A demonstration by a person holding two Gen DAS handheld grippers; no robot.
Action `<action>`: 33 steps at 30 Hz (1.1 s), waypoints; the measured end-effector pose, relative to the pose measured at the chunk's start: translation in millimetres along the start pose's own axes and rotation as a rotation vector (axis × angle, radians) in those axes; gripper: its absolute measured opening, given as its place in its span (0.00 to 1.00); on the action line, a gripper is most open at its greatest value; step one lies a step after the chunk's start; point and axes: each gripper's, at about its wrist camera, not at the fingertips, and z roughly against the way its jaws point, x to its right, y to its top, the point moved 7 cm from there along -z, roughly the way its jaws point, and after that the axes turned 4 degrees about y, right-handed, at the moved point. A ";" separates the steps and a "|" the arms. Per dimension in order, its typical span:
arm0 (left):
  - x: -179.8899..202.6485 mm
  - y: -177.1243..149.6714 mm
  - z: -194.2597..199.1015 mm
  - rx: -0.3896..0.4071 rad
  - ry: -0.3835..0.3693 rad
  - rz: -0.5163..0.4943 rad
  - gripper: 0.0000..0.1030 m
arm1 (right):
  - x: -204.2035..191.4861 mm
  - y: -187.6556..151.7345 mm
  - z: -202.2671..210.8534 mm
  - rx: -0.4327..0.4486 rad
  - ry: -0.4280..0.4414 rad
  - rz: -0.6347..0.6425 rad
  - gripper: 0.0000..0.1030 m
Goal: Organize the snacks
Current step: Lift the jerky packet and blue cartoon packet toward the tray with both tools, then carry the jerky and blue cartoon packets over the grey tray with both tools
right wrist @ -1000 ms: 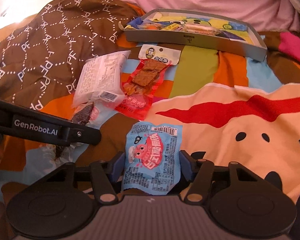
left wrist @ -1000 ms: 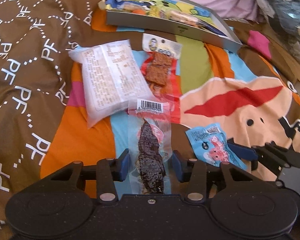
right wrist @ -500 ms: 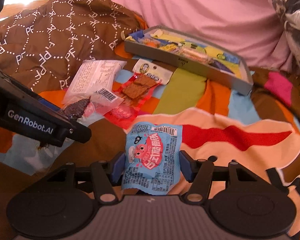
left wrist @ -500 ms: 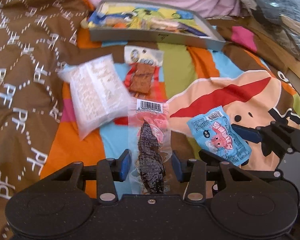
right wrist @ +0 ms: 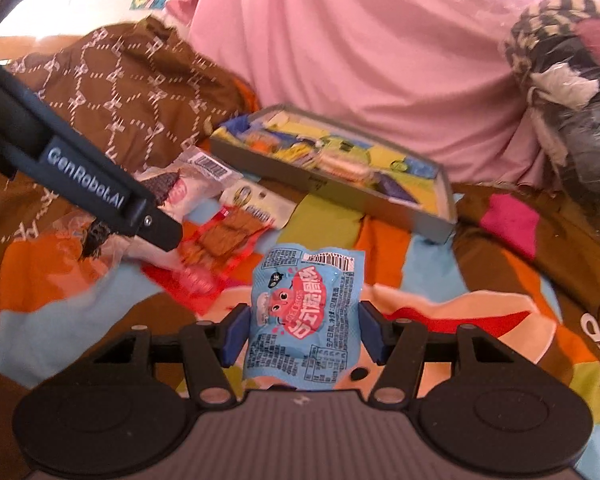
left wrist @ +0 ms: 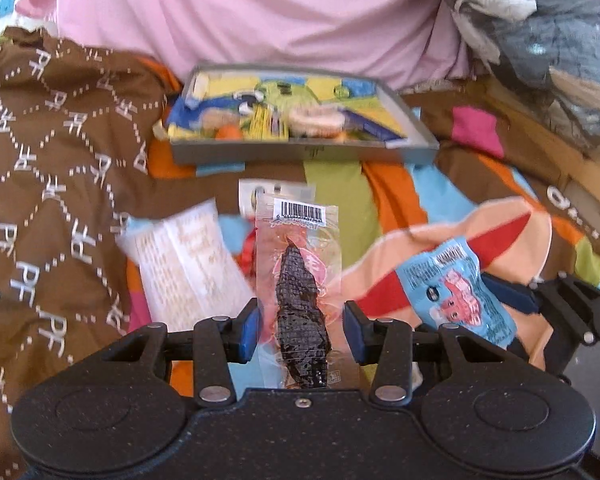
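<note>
Up near the pink sheet [left wrist: 260, 20], at the far end of the bedspread [left wrist: 336, 200], sits a shallow grey box [left wrist: 300, 152] that already has a jumble of snacks in it: yellow, blue and orange wrappers plus a pale round-ish pack, all too blurry to name properly. Same box [right wrist: 332, 188] shows in the right camera, angled, with its near wall facing us. Out on the bedspread, outside the box, lie a white packet [left wrist: 188, 264] and a red pouch with brown squares [right wrist: 216, 240], just beside each other, with the pouch's white header end pointing toward the box. Left gripper [left wrist: 302, 326] is clamped on a clear packet with a dark dried strip [left wrist: 302, 300], held lengthwise with the barcode end pointing away toward the box, lifted above the white packet. Right gripper [right wrist: 304, 330] is squeezing a blue packet with a red cartoon on it [right wrist: 304, 312], barcode end forward too, up off the bedspread. From the right camera the left gripper [right wrist: 100, 196] reaches in from the left side, its clear packet [right wrist: 180, 184] hanging over the red pouch area. Both point roughly toward the box, side by side.
</note>
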 end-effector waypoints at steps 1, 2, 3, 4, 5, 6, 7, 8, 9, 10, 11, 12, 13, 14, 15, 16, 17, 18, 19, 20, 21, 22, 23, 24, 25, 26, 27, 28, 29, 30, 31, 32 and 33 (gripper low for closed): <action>0.6 4.2 0.5 0.008 0.000 0.005 0.44 | 3.0 2.1 1.5 0.010 -0.005 -0.007 0.60; 1.1 9.0 1.0 0.015 0.000 0.011 0.44 | 6.6 4.5 3.2 0.021 -0.011 -0.015 0.60; 1.4 13.4 1.3 0.021 -0.003 0.019 0.44 | 9.7 6.3 4.1 0.029 -0.016 -0.021 0.60; 1.5 17.6 1.6 0.024 -0.006 0.029 0.44 | 13.1 8.4 5.5 0.039 -0.021 -0.028 0.60; 1.6 22.6 1.9 0.028 -0.012 0.041 0.44 | 16.6 10.6 6.9 0.050 -0.027 -0.035 0.60; 2.5 27.4 1.7 0.028 -0.018 0.048 0.44 | 19.9 12.1 8.1 0.060 -0.033 -0.042 0.60; 2.9 32.8 1.7 0.029 -0.022 0.054 0.44 | 23.5 13.9 8.9 0.069 -0.038 -0.049 0.60; 3.3 38.4 2.4 0.038 -0.028 0.060 0.44 | 26.7 15.4 9.8 0.080 -0.043 -0.057 0.61; 3.3 43.9 3.7 0.051 -0.035 0.066 0.44 | 29.1 16.2 10.7 0.093 -0.046 -0.063 0.61; 3.4 49.8 5.0 0.064 -0.040 0.071 0.44 | 31.6 17.0 10.9 0.107 -0.049 -0.066 0.61; 3.2 56.1 5.8 0.075 -0.044 0.071 0.44 | 33.0 17.5 10.7 0.116 -0.054 -0.065 0.61; 3.4 61.6 6.3 0.083 -0.043 0.066 0.44 | 34.9 18.4 10.1 0.123 -0.063 -0.063 0.61; 3.7 66.8 6.6 0.089 -0.040 0.062 0.44 | 36.5 19.1 9.7 0.129 -0.069 -0.063 0.61; 4.0 72.2 6.6 0.094 -0.038 0.059 0.44 | 38.5 20.1 9.7 0.136 -0.074 -0.067 0.61; 4.4 77.8 6.7 0.099 -0.037 0.056 0.44 | 40.8 21.1 10.1 0.142 -0.077 -0.073 0.61; 4.8 82.6 6.7 0.104 -0.036 0.056 0.44 | 43.5 21.9 10.3 0.148 -0.079 -0.083 0.61; 5.4 87.1 7.2 0.111 -0.037 0.059 0.44 | 46.4 22.5 10.7 0.154 -0.081 -0.097 0.61; 5.4 91.3 8.5 0.122 -0.043 0.066 0.44 | 48.3 22.3 12.2 0.159 -0.082 -0.108 0.61; 5.6 95.8 9.8 0.140 -0.052 0.078 0.44 | 49.6 22.0 12.9 0.164 -0.082 -0.117 0.61; 5.6 98.8 10.3 0.153 -0.058 0.085 0.44 | 50.6 21.5 13.6 0.169 -0.082 -0.124 0.61; 5.7 101.3 9.7 0.162 -0.064 0.090 0.44 | 51.3 21.0 13.9 0.173 -0.082 -0.129 0.61; 5.1 103.3 8.2 0.165 -0.069 0.094 0.44 | 52.2 20.4 14.4 0.176 -0.081 -0.133 0.61; 5.0 104.3 5.6 0.164 -0.073 0.098 0.44 | 52.9 20.4 14.1 0.177 -0.079 -0.135 0.61; 4.5 105.2 2.1 0.159 -0.079 0.102 0.44 | 53.5 20.4 13.5 0.174 -0.076 -0.135 0.61; 3.9 105.7 -1.7 0.154 -0.084 0.103 0.44 | 54.0 20.4 13.1 0.171 -0.076 -0.134 0.61; 2.5 106.4 -6.8 0.150 -0.089 0.103 0.44 | 54.7 20.4 12.7 0.171 -0.077 -0.133 0.61; 0.8 107.3 -12.0 0.146 -0.095 0.104 0.44 | 55.6 20.5 11.9 0.172 -0.077 -0.131 0.61; -1.4 108.1 -17.2 0.143 -0.100 0.106 0.44 | 56.8 21.3 10.4 0.172 -0.078 -0.128 0.61; -4.5 109.4 -24.3 0.138 -0.104 0.109 0.44 | 58.1 22.8 7.9 0.169 -0.080 -0.124 0.61; -7.4 111.3 -31.5 0.132 -0.105 0.111 0.44 | 59.8 25.5 4.3 0.167 -0.082 -0.120 0.61; -11.1 114.5 -40.6 0.123 -0.106 0.115 0.44 | 62.4 29.0 -0.3 0.166 -0.083 -0.115 0.61; -14.6 118.4 -49.3 0.116 -0.105 0.118 0.44 | 65.7 33.9 -6.5 0.167 -0.084 -0.109 0.61; -18.3 124.1 -58.3 0.110 -0.101 0.116 0.44 | 70.0 40.1 -13.8 0.171 -0.084 -0.101 0.62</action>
